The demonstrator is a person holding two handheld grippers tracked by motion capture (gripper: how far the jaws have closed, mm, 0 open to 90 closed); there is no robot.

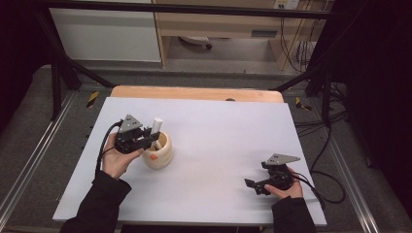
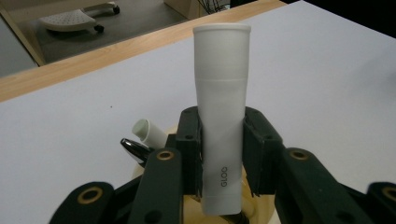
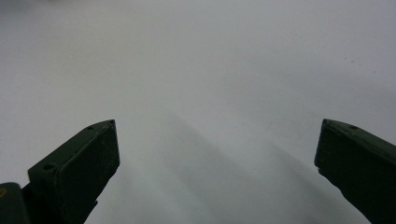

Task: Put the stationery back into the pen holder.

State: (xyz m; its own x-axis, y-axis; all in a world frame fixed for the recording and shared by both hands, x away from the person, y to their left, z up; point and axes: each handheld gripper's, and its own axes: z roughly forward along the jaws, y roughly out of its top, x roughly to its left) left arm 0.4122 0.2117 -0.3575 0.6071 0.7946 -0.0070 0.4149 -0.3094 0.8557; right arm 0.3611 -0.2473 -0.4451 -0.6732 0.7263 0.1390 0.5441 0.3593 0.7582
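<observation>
White tube (image 2: 222,126) marked GLOO, upright, clamped in left claw (image 2: 221,154) over wooden holder (image 1: 161,154). Right claw (image 3: 217,158) wide, empty. Pale tabletop (image 1: 218,145); grey floor (image 1: 29,121).

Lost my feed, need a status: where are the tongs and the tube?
Left tongs clamped on white tube, upright over wooden cup. Right tongs open, idle over bare table. Second tube already in cup.
</observation>
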